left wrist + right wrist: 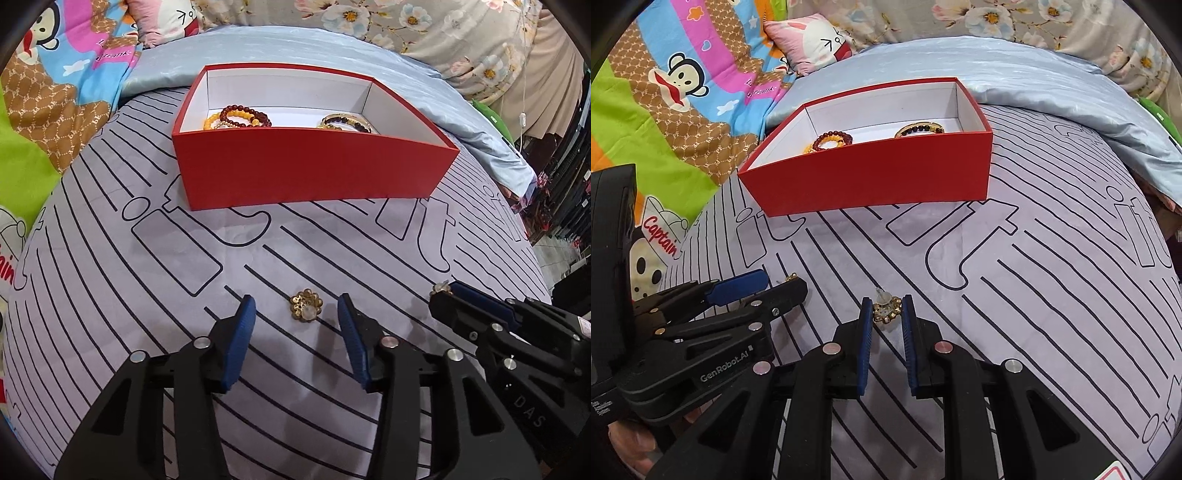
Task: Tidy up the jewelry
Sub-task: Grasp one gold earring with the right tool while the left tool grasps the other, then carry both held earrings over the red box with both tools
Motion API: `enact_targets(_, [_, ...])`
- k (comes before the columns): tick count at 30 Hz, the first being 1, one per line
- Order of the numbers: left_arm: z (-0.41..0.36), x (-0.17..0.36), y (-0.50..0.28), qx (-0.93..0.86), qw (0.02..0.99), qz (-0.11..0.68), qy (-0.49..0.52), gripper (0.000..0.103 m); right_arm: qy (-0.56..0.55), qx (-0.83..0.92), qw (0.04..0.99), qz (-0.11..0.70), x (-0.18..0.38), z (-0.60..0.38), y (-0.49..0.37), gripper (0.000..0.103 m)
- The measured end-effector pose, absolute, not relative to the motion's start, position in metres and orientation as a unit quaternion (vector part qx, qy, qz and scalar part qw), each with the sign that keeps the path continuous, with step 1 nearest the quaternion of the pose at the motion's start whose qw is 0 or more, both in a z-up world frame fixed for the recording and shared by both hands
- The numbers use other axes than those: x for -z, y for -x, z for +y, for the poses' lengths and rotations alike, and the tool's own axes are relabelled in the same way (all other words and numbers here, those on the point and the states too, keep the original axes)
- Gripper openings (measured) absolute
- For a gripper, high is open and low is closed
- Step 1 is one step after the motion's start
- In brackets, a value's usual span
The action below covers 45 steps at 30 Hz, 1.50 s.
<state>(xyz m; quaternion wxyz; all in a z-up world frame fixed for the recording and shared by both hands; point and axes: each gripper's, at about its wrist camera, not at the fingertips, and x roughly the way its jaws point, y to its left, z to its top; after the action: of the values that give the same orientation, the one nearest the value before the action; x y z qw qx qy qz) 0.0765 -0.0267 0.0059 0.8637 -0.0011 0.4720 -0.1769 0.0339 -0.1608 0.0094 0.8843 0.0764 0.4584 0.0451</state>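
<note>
- Jewelry is lying in two places: beaded bracelets inside the red box (314, 173), and two small gold flower-shaped earrings down on the bed near the claws.
- Sitting on the grey striped bedsheet (110, 295), the open box has white inner walls; a dark red and yellow bracelet cluster (238, 117) is resting at its left end and a gold and dark bead bracelet (345, 122) at its right end, the two well apart.
- One gold flower earring (306, 305) is lying flat on the sheet between the spread blue pads of the left claw (297, 314), touching neither pad.
- That left claw is standing released, its pads wide on either side of the earring and pointing down toward the sheet.
- A second gold flower earring (885, 309), with a clear backing on its post, is sitting between the pads of the right claw (885, 314).
- Here the right claw is clenching on this earring, both blue pads pressing against its sides.
- In the left wrist view, the right claw is showing at the right edge with the earring at its tip.
- Behind the box, a pale blue quilt (258, 48), a cartoon monkey blanket (683, 81) and a floral pillow (424, 22) are lying on the bed.
</note>
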Motion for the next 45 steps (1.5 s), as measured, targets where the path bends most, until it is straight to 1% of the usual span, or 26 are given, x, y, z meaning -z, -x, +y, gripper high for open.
enact_targets(4, [-0.027,-0.005,-0.078,0.178,0.863,0.473,0.001,0.026,-0.080,-0.046,0.883,0.459,-0.008,-0.161,-0.035,0.015])
enact_targets(5, [-0.027,-0.005,-0.078,0.179,0.862,0.474,0.003,0.024,-0.080,-0.047,0.883,0.459,-0.008,-0.161,-0.035,0.015])
enact_targets(6, [-0.027,-0.005,-0.079,0.181,0.861,0.475,0.004,0.019,-0.080,-0.047,0.883,0.459,-0.008,-0.161,-0.035,0.015])
enact_targets(7, [-0.027,-0.005,-0.079,0.182,0.861,0.476,0.005,0.017,-0.081,-0.047,0.883,0.460,-0.008,-0.161,-0.035,0.015])
enact_targets(17, [-0.027,-0.013,-0.077,0.180,0.863,0.472,0.003,0.014,-0.086,-0.053,0.886,0.452,-0.017,-0.159,-0.032,0.015])
enact_targets(29, [-0.023,-0.065,-0.087,0.182,0.884,0.430,0.013,0.014,-0.080,-0.067,0.905,0.413,-0.060,-0.162,-0.044,0.015])
enact_targets(36, [-0.033,-0.101,-0.133,0.179,0.904,0.388,0.008,0.014,-0.072,-0.067,0.921,0.377,-0.093,-0.170,-0.092,0.015])
enact_targets(40, [-0.045,-0.108,-0.172,0.173,0.910,0.377,0.004,0.014,-0.070,-0.064,0.923,0.372,-0.099,-0.173,-0.129,0.015])
enact_targets(45, [-0.059,-0.104,-0.219,0.170,0.909,0.380,0.005,0.014,-0.067,-0.061,0.921,0.379,-0.093,-0.172,-0.181,0.015])
